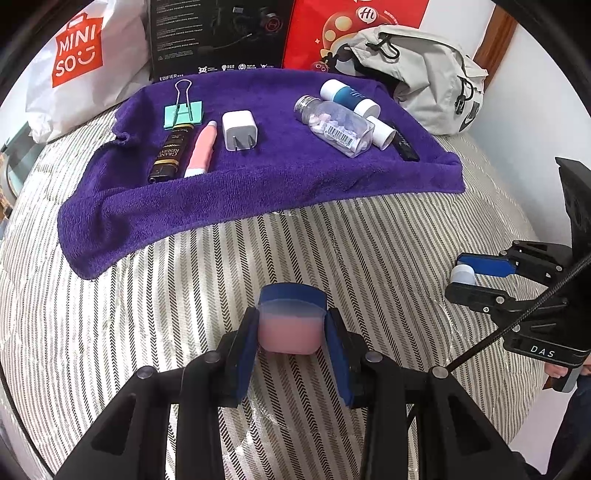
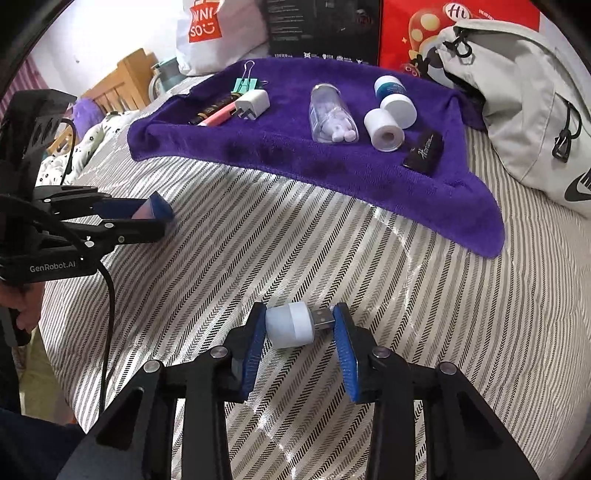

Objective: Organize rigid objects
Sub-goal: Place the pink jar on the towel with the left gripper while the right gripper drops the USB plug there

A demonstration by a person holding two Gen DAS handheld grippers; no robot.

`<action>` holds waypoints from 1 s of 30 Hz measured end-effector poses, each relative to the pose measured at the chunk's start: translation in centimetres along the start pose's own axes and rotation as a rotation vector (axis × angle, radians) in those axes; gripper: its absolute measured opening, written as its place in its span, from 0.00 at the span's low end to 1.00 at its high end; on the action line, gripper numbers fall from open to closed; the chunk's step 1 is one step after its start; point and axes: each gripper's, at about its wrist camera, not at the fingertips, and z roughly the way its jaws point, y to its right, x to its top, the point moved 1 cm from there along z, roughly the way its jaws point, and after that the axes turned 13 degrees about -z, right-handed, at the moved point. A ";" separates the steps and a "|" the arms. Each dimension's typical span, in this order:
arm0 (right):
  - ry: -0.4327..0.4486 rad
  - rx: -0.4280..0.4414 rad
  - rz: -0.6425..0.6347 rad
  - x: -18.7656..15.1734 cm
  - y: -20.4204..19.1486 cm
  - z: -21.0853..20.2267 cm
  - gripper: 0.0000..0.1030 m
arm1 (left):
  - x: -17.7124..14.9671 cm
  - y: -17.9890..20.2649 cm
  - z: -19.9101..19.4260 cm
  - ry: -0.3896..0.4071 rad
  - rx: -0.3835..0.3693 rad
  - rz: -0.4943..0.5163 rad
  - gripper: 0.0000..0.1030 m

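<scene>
My left gripper [image 1: 290, 325] is shut on a small pink jar with a blue lid [image 1: 290, 328], held above the striped bedcover. My right gripper [image 2: 299, 325] is shut on a white USB night light [image 2: 291, 325], its metal plug against the right pad. A purple towel [image 1: 258, 184] lies farther back. On its left side rest a green binder clip [image 1: 183, 110], a black tube [image 1: 170, 153], a pink tube [image 1: 202, 147] and a white charger plug [image 1: 239, 131]. On its right side lie a clear pill bottle [image 1: 338, 127], a blue-and-white bottle [image 1: 347, 96], a white cylinder [image 1: 382, 132] and a black flat case [image 1: 406, 146].
Behind the towel stand a white Miniso bag [image 1: 81, 62], a black Edifier box [image 1: 218, 37] and a red bag [image 1: 332, 29]. A grey backpack [image 1: 428, 74] lies at the back right. The striped bedcover [image 1: 184, 288] is bare between towel and grippers. A hand [image 2: 26, 306] grips the left tool.
</scene>
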 end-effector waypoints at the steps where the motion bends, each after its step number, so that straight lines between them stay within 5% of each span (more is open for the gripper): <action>1: 0.001 -0.002 -0.001 0.0 0.0 0.0 0.36 | 0.0 0.0 0.0 0.001 0.000 0.000 0.33; 15: 0.037 0.019 0.000 1.9 0.4 -1.5 0.36 | 1.6 -1.4 -1.6 0.038 -0.046 -0.038 0.33; 30: 0.130 0.006 0.011 8.2 3.5 -2.6 0.36 | 7.6 -0.8 -3.3 0.106 -0.041 0.007 0.33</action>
